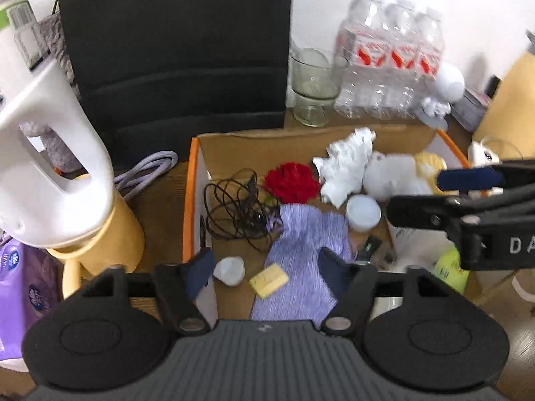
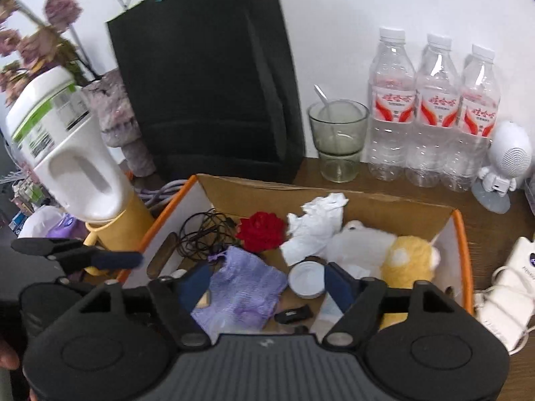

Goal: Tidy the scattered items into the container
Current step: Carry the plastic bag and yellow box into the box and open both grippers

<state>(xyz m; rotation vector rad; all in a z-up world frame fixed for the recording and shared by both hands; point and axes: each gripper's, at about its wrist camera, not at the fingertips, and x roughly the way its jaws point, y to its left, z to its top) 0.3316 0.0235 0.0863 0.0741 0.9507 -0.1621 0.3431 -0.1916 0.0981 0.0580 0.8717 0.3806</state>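
Note:
An open cardboard box (image 1: pixel 254 142) with orange edges (image 2: pixel 463 230) holds a tangled black cable (image 1: pixel 234 210), a red flower (image 1: pixel 291 182), crumpled white tissue (image 1: pixel 344 167), a white and yellow plush toy (image 2: pixel 398 254), a round white lid (image 1: pixel 362 212), a lilac pouch (image 1: pixel 304 250), a yellow eraser (image 1: pixel 269 280) and a white pebble (image 1: pixel 230 270). My left gripper (image 1: pixel 267 267) hovers open and empty over the box's near side. My right gripper (image 2: pixel 267 284) hovers open and empty over the pouch (image 2: pixel 244 287) and lid (image 2: pixel 306 279). A black USB stick (image 2: pixel 294 314) lies below.
A white jug (image 1: pixel 50 153) stands tipped in a yellow cup (image 1: pixel 113 237) left of the box. A black bag (image 2: pixel 207 77), a glass with a spoon (image 2: pixel 337 140), three water bottles (image 2: pixel 434 113) and a white astronaut figure (image 2: pixel 501 167) stand behind. A white charger (image 2: pixel 508 290) lies right.

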